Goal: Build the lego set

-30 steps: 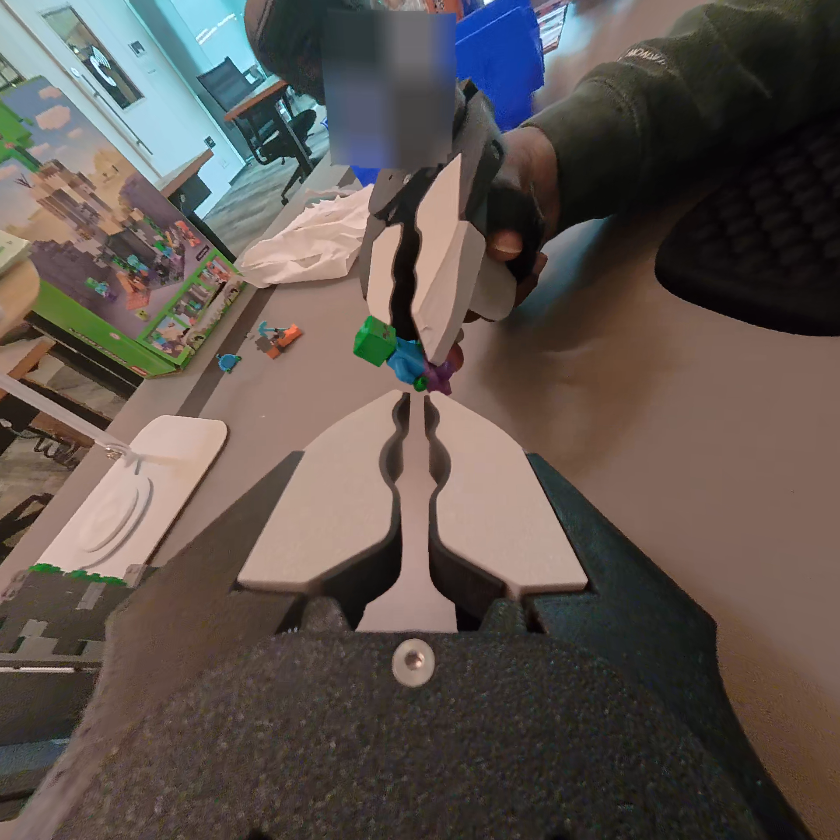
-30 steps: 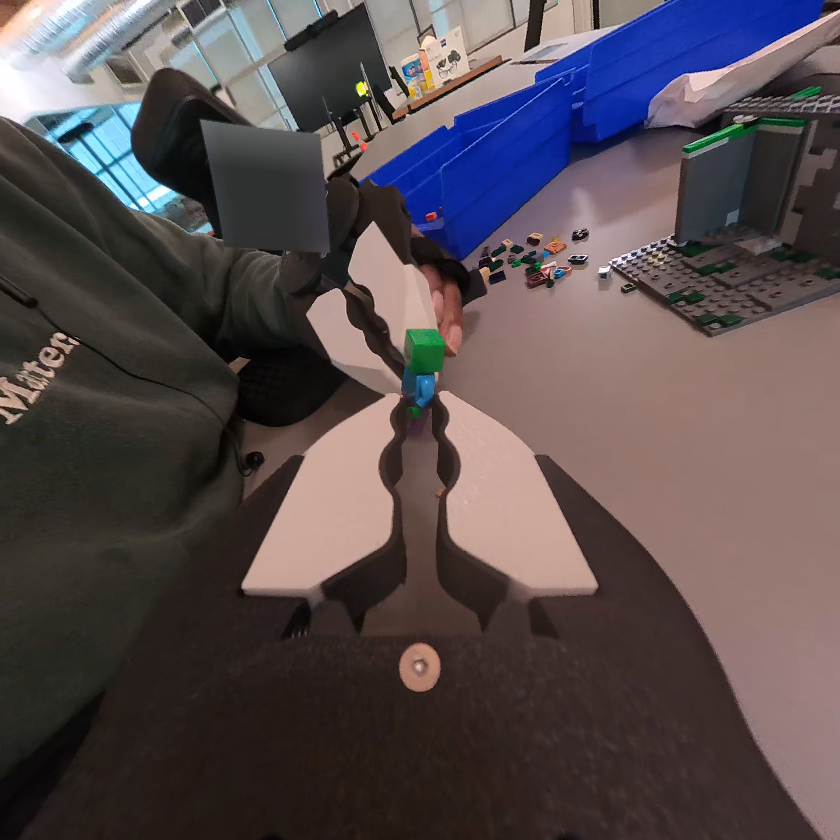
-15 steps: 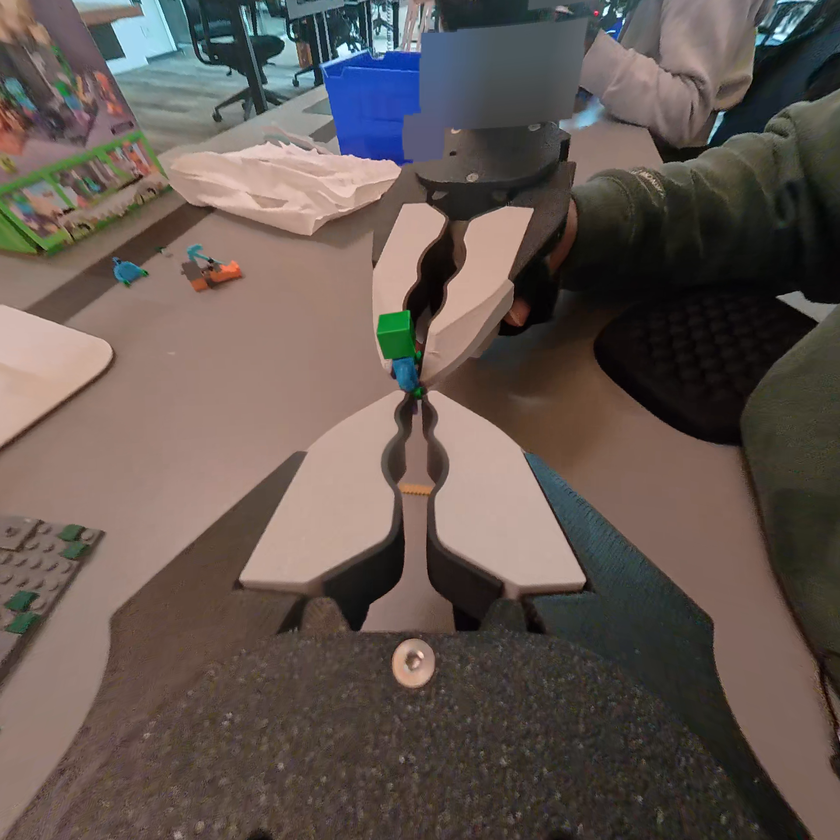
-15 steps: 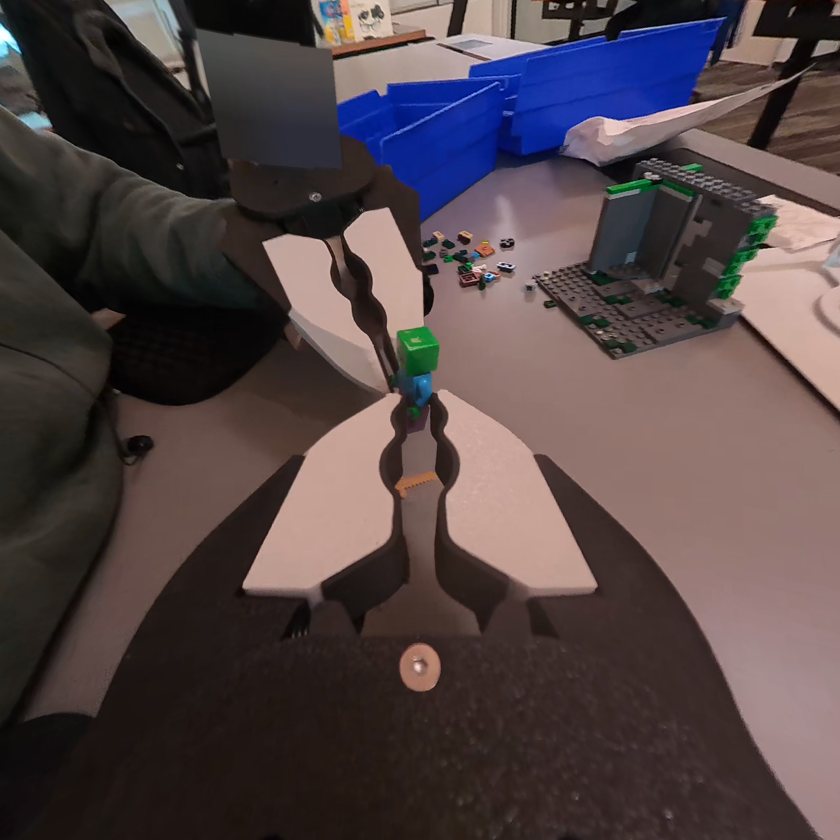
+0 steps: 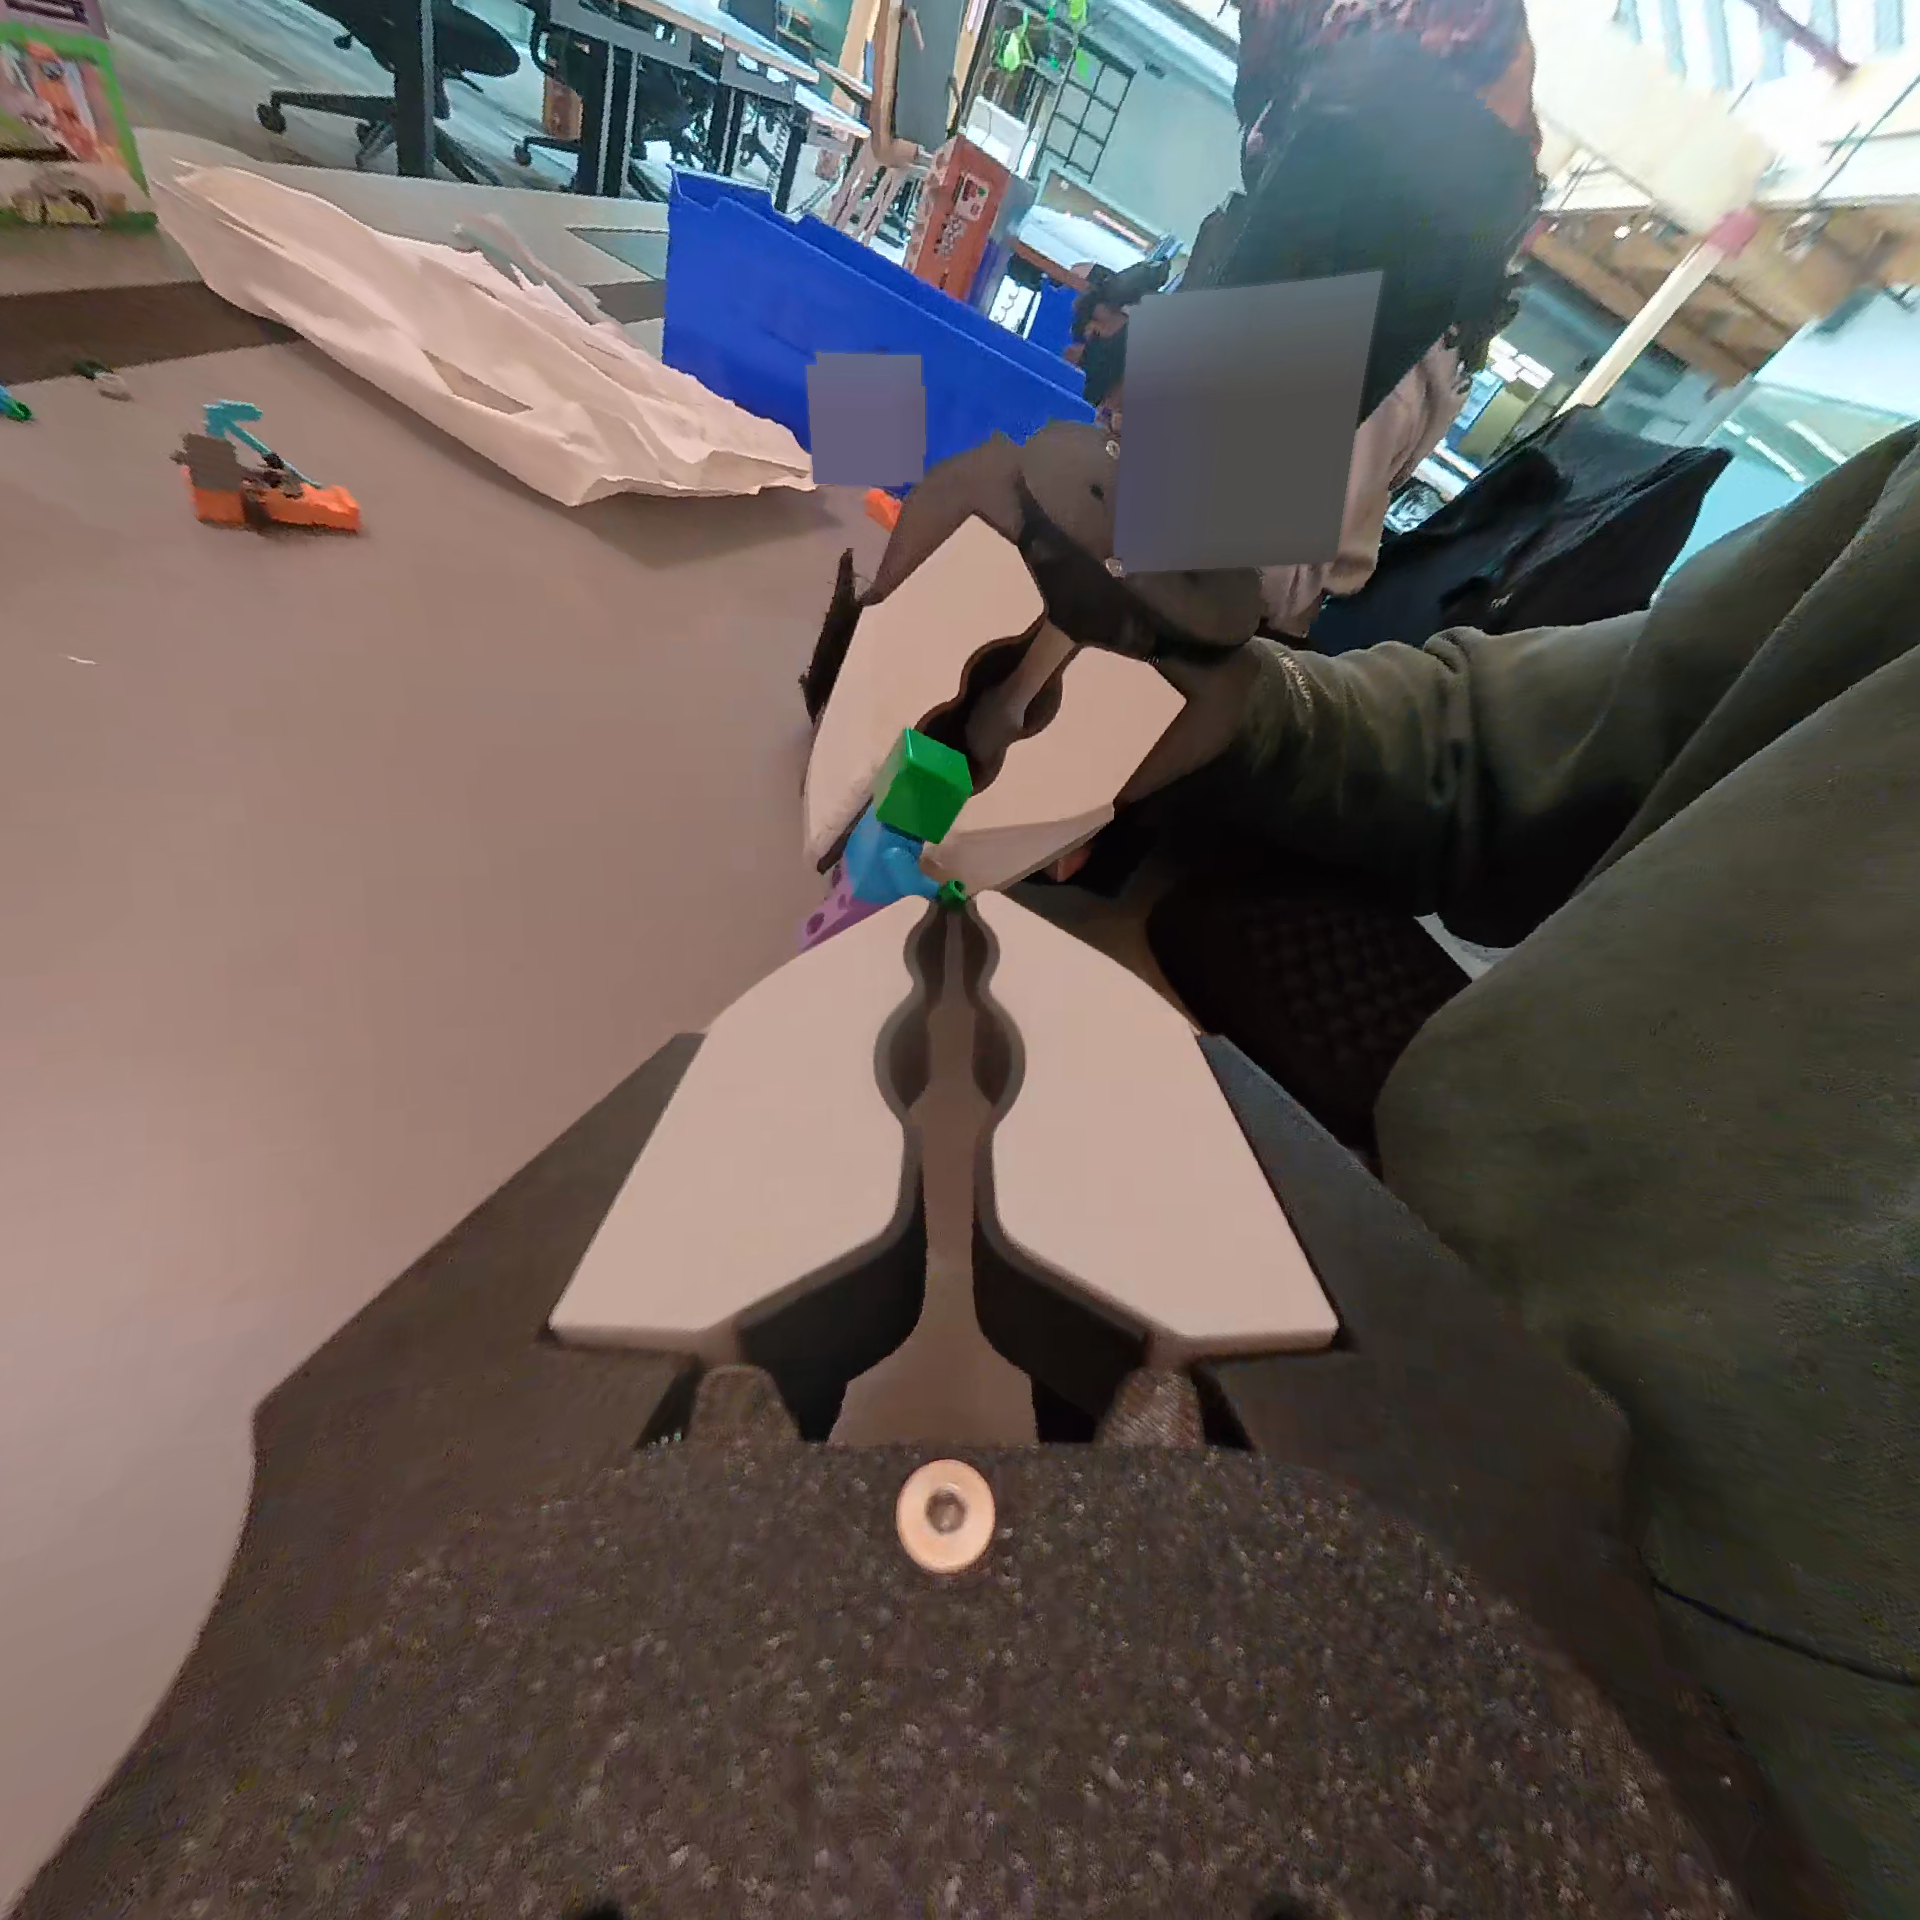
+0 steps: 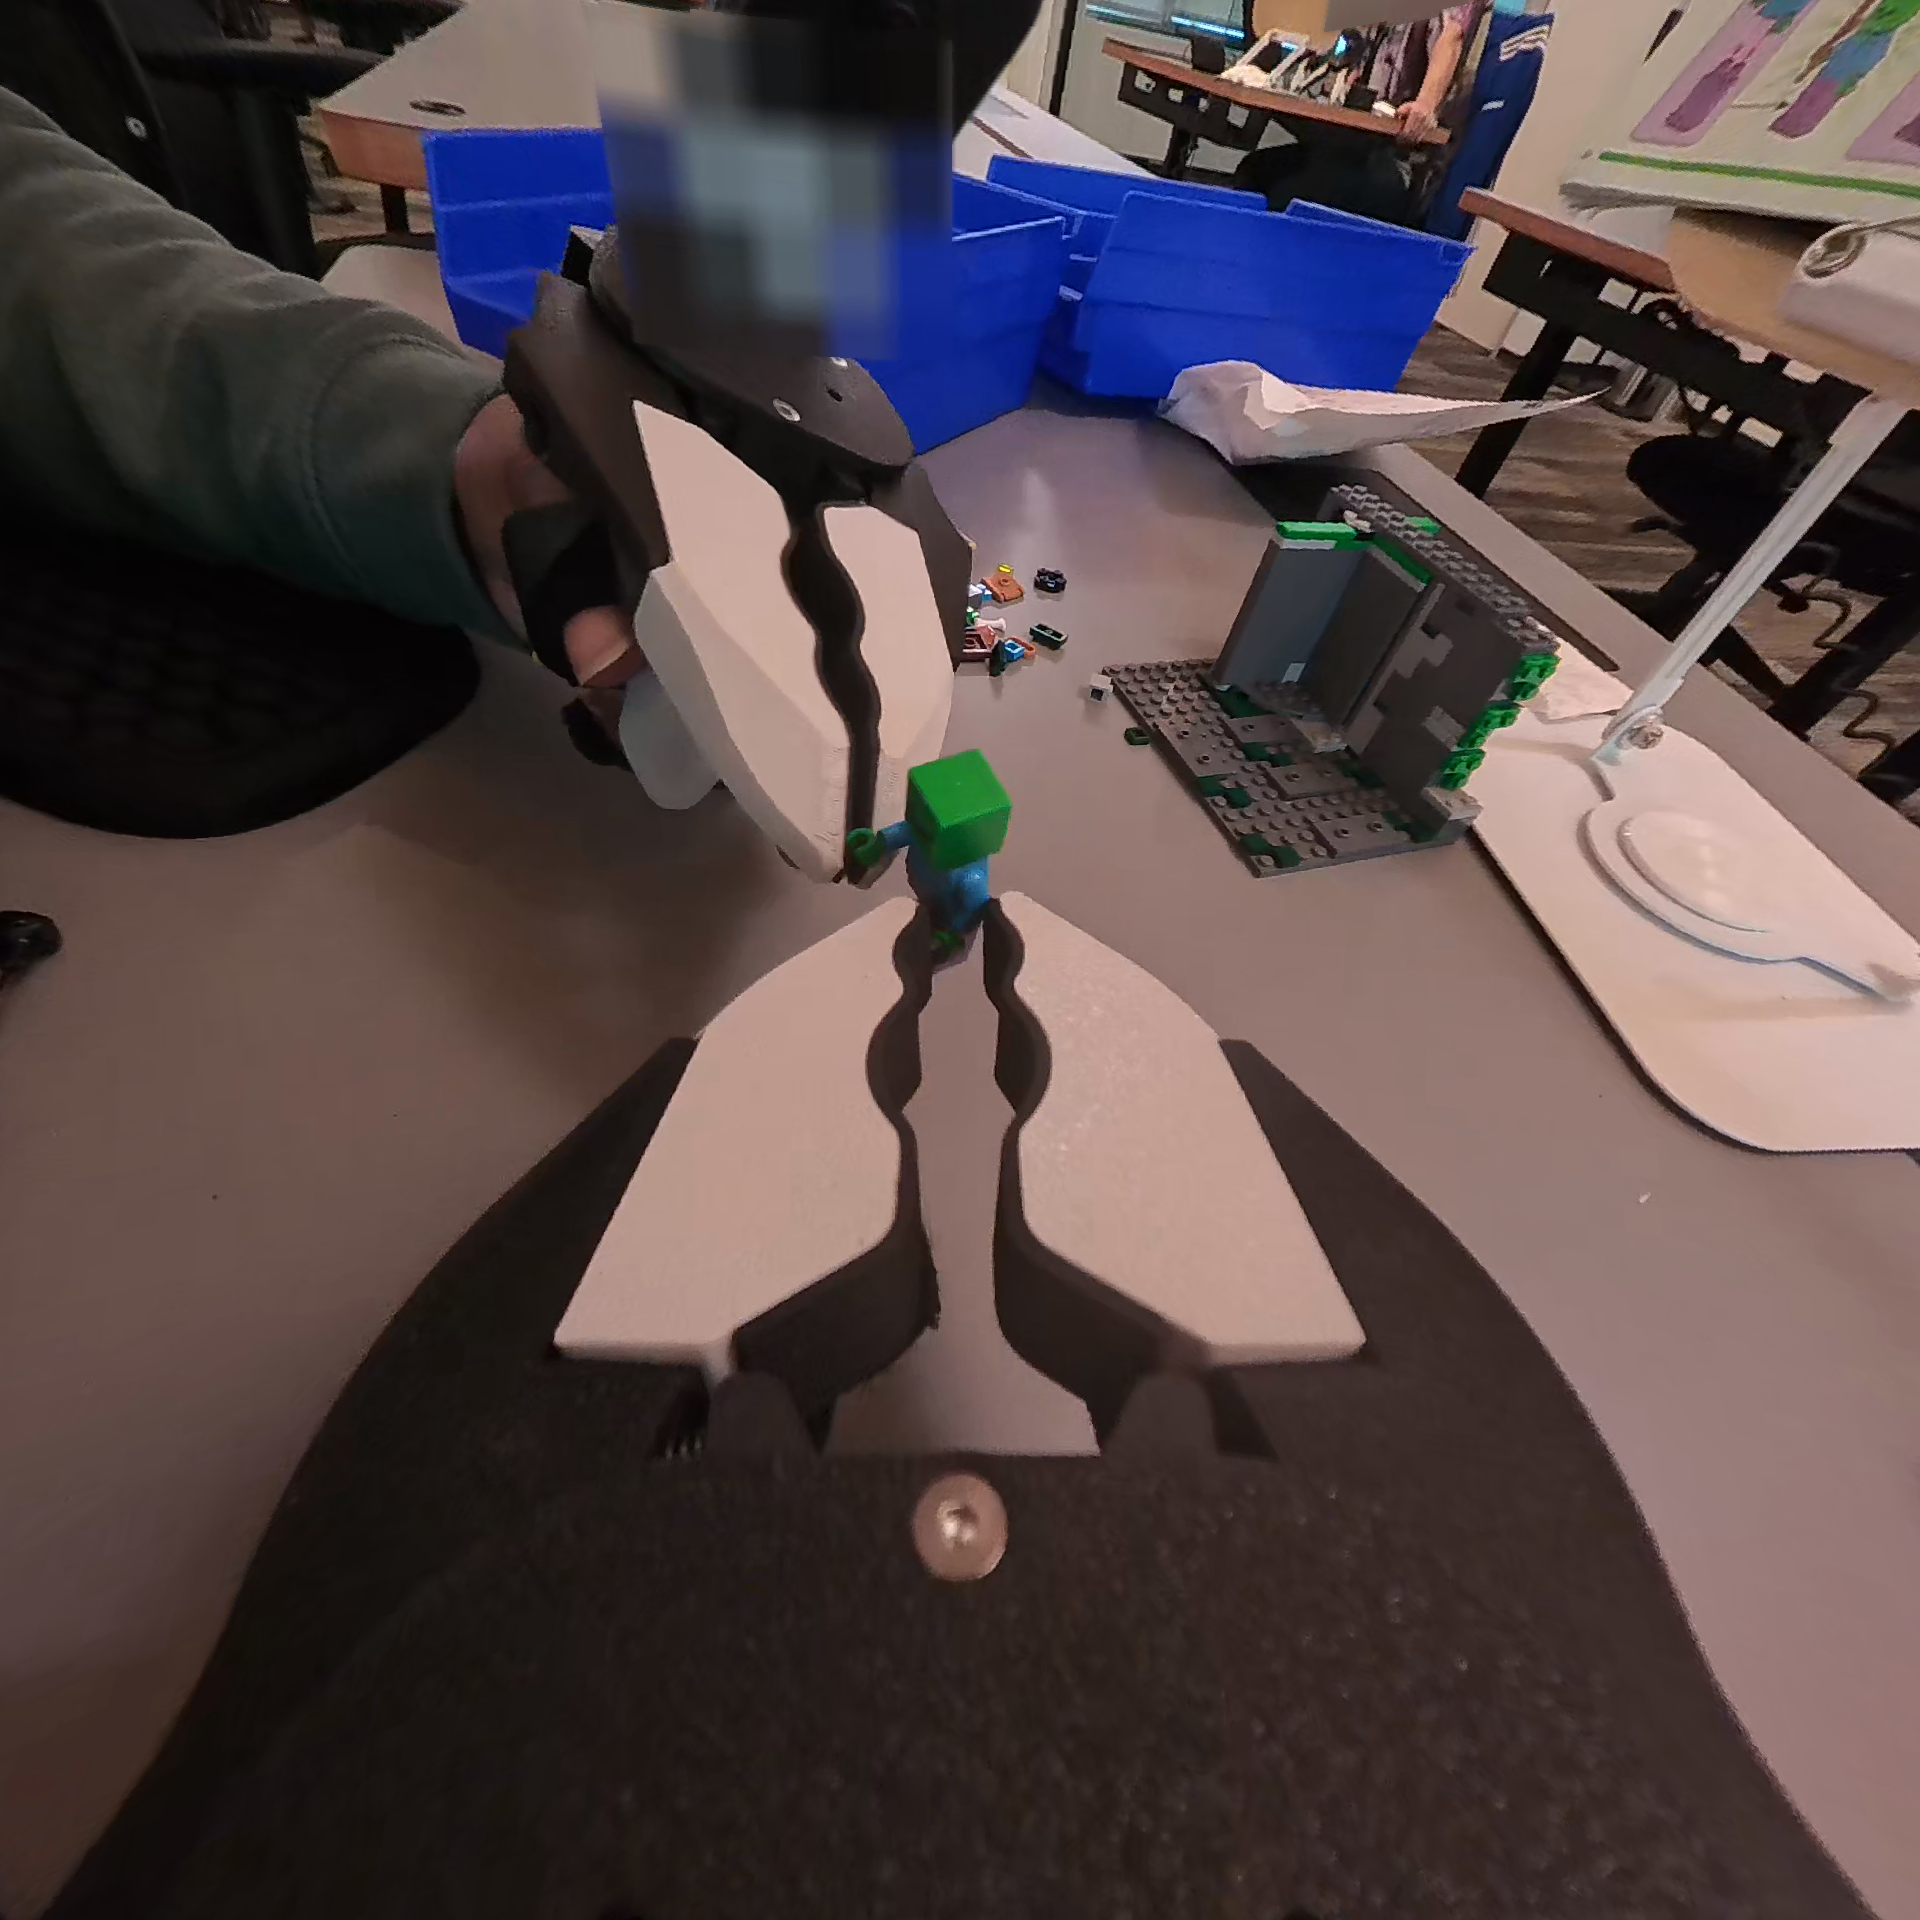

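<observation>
Figure: we hold a small toy figure with a green cube head, blue body and purple legs in the air above the grey table, between our two claws.
Right claw: its white fingers are closed on the figure's lower body; in the left wrist view the same claw comes in from above.
Left claw: its tips are pinched together on the figure's small green hand; from the right wrist view it sits just left of the green head.
Wall build: grey with green trim, standing on a studded plate toward the table's far right.
Loose pieces: scattered between the wall build and the blue bins at the far edge.
Paper bag: crumpled white, lying beside the bins.
Orange piece: we see it well apart, on the far side.
</observation>
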`<state>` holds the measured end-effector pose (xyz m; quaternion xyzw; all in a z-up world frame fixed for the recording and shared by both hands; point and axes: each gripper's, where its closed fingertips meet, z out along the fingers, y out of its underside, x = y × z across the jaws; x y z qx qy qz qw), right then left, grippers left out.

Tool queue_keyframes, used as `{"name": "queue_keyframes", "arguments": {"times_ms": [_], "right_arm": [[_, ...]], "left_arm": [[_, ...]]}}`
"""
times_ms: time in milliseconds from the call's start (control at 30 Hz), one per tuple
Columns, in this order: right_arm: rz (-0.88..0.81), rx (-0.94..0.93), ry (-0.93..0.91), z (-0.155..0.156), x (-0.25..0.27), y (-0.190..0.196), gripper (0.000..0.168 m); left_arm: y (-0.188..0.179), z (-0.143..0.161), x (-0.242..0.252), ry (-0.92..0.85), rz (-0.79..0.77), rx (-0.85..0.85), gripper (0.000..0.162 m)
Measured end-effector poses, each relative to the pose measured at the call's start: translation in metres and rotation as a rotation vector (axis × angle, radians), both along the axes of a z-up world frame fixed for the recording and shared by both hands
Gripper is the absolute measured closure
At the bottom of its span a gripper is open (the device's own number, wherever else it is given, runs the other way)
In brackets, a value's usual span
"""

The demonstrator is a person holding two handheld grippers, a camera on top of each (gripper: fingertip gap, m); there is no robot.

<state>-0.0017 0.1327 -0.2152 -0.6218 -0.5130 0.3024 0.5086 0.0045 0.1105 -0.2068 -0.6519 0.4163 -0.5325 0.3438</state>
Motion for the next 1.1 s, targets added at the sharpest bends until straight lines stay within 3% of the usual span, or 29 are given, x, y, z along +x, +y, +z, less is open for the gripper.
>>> {"name": "queue_keyframes", "arguments": {"times_ms": [433,667,800,900,1100], "right_arm": [[0.007,-0.141,0.011,-0.010,0.001,0.000,0.164],[-0.017,-0.310,-0.016,-0.022,0.002,0.001,0.164],[-0.028,-0.393,-0.015,-0.024,0.001,-0.002,0.164],[-0.028,-0.403,-0.034,-0.027,0.000,-0.003,0.164],[0.087,-0.284,-0.041,-0.017,0.000,-0.013,0.153]], "left_arm": [[0.003,-0.004,-0.002,0.070,0.019,0.183,0.157],[0.015,-0.024,-0.007,0.286,0.079,0.605,0.138],[0.015,-0.034,0.000,0.356,0.091,0.720,0.142],[0.018,-0.037,0.000,0.376,0.102,0.720,0.152],[0.006,-0.034,0.000,0.261,0.009,0.564,0.153]]}}
